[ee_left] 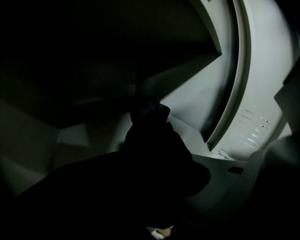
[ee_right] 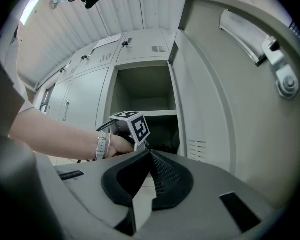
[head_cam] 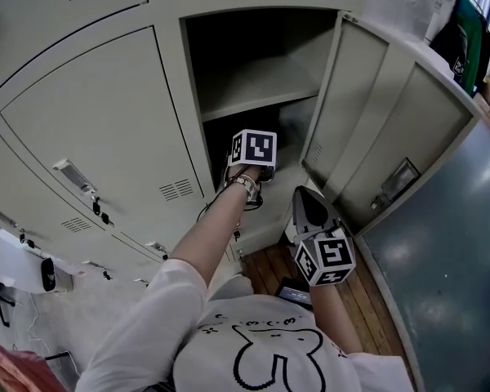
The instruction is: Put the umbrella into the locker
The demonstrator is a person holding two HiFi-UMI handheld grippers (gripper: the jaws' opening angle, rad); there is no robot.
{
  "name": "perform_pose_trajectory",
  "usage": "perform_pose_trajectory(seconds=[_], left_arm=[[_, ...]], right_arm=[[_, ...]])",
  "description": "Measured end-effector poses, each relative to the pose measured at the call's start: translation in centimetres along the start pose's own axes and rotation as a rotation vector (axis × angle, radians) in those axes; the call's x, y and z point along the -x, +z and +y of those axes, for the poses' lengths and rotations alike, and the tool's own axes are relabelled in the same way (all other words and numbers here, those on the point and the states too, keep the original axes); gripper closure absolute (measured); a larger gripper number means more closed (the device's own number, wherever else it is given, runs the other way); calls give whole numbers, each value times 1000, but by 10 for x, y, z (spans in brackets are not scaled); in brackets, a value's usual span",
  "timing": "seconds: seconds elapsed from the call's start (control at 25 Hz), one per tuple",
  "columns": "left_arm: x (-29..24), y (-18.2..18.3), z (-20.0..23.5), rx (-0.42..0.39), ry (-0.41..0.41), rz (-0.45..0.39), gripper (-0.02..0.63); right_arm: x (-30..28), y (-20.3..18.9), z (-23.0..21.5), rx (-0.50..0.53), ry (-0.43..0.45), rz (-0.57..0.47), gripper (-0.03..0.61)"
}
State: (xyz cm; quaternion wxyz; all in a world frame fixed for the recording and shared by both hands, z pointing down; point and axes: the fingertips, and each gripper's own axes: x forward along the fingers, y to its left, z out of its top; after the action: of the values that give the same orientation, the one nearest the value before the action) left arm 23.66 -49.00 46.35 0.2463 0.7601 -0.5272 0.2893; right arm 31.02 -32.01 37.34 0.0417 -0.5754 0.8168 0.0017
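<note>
The open locker (head_cam: 198,129) has a shelf (head_cam: 253,96) across it. My left gripper (head_cam: 257,170) reaches into the dark space under that shelf, its marker cube (head_cam: 253,148) at the opening. In the left gripper view a dark folded umbrella (ee_left: 152,134) sticks out from between the jaws as a black shape against the locker's pale inner wall (ee_left: 200,99); the jaws look shut on it. My right gripper (ee_right: 150,154) hangs lower right, outside the locker near its door (head_cam: 376,113), shut with nothing in it.
Closed locker doors (head_cam: 106,129) fill the left. The open door swings out to the right, its latch (ee_right: 282,79) close above my right gripper. Wooden floor (head_cam: 367,300) lies below, and a blue-grey surface (head_cam: 449,251) at the right.
</note>
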Motion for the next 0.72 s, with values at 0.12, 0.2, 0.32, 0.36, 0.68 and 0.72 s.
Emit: perform_pose_trajectory(seconds=[0.12, 0.2, 0.32, 0.36, 0.68, 0.72], left_arm=[[-10, 4, 5, -6, 6, 6, 394], [-14, 7, 9, -9, 6, 9, 393], [-19, 9, 12, -23, 12, 20, 385], [-21, 9, 13, -30, 17, 22, 380], [-26, 9, 14, -26, 25, 28, 364], [-25, 10, 14, -22, 30, 20, 360]], right_arm=[[-9, 0, -5, -7, -3, -3, 554], [-16, 0, -6, -10, 0, -6, 554], [-23, -3, -5, -16, 5, -6, 554], [-25, -4, -5, -18, 6, -4, 554], [-33, -13, 1, -31, 14, 17, 554], [-32, -13, 2, -31, 13, 18, 554]])
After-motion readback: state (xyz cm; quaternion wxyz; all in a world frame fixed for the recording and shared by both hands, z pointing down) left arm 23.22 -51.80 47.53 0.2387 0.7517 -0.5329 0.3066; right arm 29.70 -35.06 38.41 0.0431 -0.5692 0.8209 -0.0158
